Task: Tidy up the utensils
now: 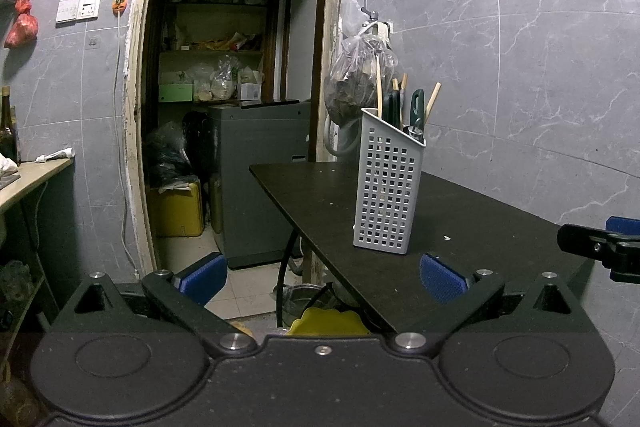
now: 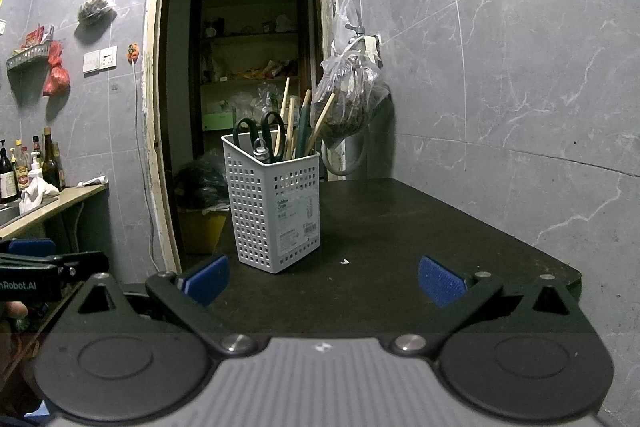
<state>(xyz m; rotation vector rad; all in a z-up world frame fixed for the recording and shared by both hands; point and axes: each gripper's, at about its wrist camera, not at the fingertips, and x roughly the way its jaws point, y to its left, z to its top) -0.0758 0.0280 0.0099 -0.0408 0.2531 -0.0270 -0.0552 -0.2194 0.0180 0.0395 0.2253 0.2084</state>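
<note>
A pale grey perforated utensil holder stands upright on the black table. Black-handled scissors, wooden chopsticks and dark green handles stick out of its top. My left gripper is open and holds nothing, low in front of the table's left edge. My right gripper is open and holds nothing too, over the near part of the table, short of the holder. Each gripper shows at the edge of the other's view.
An open doorway with cluttered shelves and a grey cabinet lies behind the table. A plastic bag hangs on the tiled wall by a tap. A counter with bottles stands at left. A yellow object lies under the table.
</note>
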